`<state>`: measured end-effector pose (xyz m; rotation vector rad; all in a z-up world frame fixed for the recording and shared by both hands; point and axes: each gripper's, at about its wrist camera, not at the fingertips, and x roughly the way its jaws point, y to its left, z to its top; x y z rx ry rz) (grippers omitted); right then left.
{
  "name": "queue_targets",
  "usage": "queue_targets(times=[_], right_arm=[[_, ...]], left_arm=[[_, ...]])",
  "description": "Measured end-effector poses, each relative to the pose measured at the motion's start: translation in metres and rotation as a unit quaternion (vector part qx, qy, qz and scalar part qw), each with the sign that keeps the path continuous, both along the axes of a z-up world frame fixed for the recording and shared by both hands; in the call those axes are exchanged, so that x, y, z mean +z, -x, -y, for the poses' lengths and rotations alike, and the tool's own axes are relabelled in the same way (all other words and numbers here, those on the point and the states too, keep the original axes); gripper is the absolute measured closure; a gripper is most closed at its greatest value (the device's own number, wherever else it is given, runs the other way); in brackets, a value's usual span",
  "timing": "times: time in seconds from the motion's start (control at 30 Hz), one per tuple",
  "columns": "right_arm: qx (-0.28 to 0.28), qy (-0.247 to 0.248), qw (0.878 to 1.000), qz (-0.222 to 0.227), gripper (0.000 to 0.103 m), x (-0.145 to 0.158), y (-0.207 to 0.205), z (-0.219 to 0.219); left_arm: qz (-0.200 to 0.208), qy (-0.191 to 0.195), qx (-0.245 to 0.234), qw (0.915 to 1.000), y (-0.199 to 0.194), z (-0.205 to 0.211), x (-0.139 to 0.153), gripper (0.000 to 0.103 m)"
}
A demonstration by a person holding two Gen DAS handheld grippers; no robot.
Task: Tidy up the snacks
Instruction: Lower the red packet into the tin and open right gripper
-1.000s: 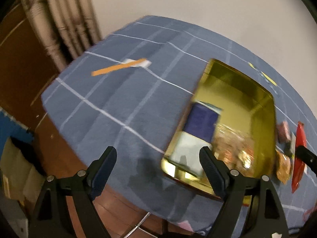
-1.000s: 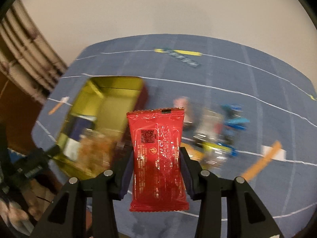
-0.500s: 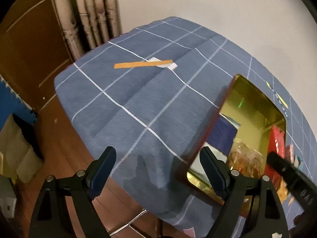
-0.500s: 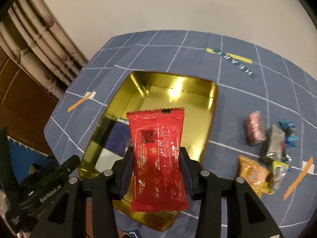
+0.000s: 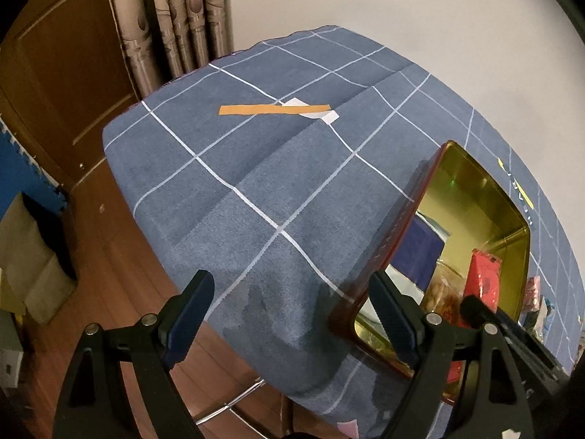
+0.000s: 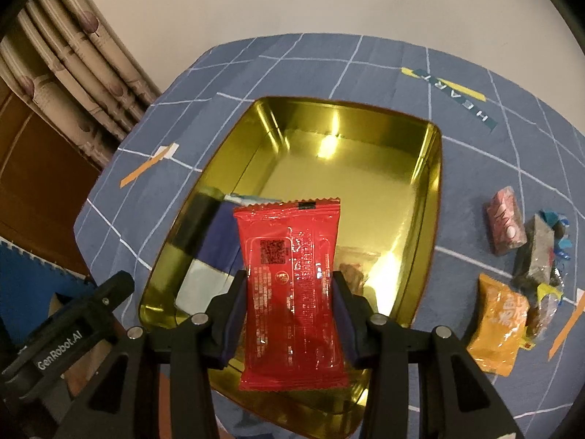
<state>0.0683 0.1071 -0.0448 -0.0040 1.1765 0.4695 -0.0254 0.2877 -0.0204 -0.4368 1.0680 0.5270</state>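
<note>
A: One red packet (image 6: 290,292) is clamped flat between the right gripper (image 6: 289,311) pads, hanging over the near half of the gold tin (image 6: 424,168). What might go wrong?

B: Released here, it could land on the dark blue packet (image 6: 219,234) below and prop against the rim.

A: And the left gripper (image 5: 292,314)?

B: Jaws apart, empty, over cloth beside the tin. The red packet hides what lies under it

Open left claw (image 5: 292,314) over blue checked cloth (image 5: 256,183), gold tin (image 5: 475,197) w/ snacks at right.
</note>
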Motion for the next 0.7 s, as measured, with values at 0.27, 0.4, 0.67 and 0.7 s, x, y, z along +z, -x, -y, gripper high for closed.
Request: queue_targets(times=[0.27,0.4,0.67,0.7], right_arm=[[0.002,0.009,1.000,-0.008,0.058,-0.009,0.005,0.001],[0.005,0.017,1.000,-0.003,0.058,-0.009,0.007,0.001],[0.013,0.024,1.000,0.001,0.056,-0.010,0.010,-0.001],[0.014,0.024,1.000,0.001,0.056,-0.009,0.011,-0.001]], left_arm=[[-0.005,0.001,0.000,1.0000,-0.002,0.000,-0.001,0.019],[-0.004,0.003,0.004,1.0000,-0.001,-0.001,-0.002,0.019],[-0.003,-0.002,-0.003,1.0000,0.000,0.001,-0.001,0.019],[-0.004,-0.002,-0.002,1.0000,-0.001,0.002,-0.002,0.019]])
